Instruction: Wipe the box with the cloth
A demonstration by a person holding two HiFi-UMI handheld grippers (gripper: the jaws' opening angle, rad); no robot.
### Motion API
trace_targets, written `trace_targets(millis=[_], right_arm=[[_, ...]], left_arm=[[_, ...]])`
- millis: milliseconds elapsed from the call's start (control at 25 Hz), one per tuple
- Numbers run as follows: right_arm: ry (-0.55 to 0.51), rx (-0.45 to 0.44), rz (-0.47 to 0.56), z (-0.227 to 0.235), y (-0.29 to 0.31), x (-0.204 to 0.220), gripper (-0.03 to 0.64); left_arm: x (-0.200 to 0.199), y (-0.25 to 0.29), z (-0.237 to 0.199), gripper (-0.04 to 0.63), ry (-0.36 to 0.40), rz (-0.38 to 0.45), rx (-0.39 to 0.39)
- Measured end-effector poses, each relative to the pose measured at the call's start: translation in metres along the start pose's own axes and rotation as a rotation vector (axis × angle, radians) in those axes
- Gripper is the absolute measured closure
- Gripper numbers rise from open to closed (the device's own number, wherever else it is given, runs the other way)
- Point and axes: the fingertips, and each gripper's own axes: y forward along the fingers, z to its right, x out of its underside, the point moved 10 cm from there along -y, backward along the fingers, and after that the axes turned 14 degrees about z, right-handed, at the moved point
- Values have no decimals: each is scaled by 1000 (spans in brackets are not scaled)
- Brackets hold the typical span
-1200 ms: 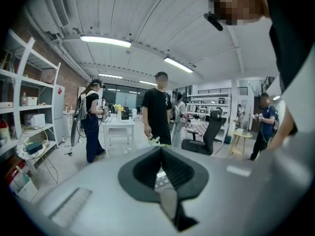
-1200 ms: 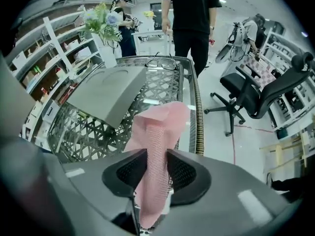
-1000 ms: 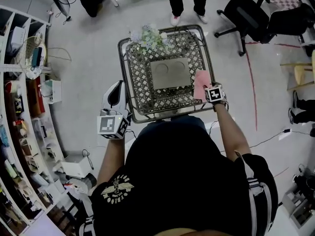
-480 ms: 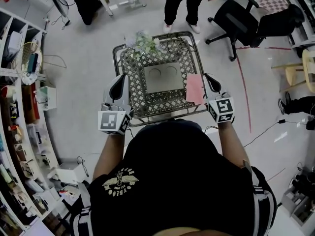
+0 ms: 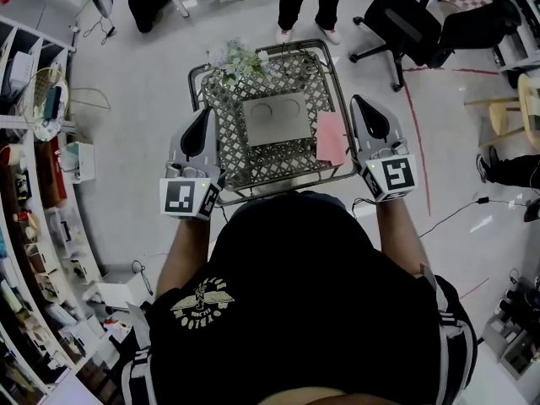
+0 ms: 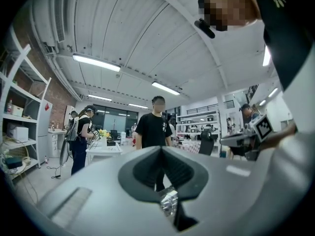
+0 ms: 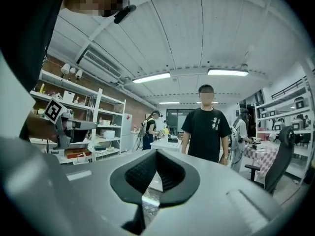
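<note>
Raising your right gripper (image 5: 360, 104) off the cloth (image 5: 331, 138) beside the box (image 5: 276, 118), you closed its fingers empty, like those of your left gripper (image 5: 207, 113); wiping seemed finished.

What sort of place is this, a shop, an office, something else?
Probably an open-plan lab or workshop: cluttered open shelving along the wall, a black office chair on a bare floor with a cable trailing across it, and strip lights under an exposed ceiling.
</note>
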Motion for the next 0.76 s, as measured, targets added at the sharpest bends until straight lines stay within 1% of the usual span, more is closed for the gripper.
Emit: trace_targets(millis=[80,240,760], right_arm=[[-1,-5,-6,3,-1,6,611],[45,12,-17,5,2,8,611],[76,-18,-30,19,4,25,611]], left_arm=[[0,-1,0,595,2,2,-5],[1,-3,-2,595,-2,-4,-29],[4,-3,7,595,4,-13,-83]])
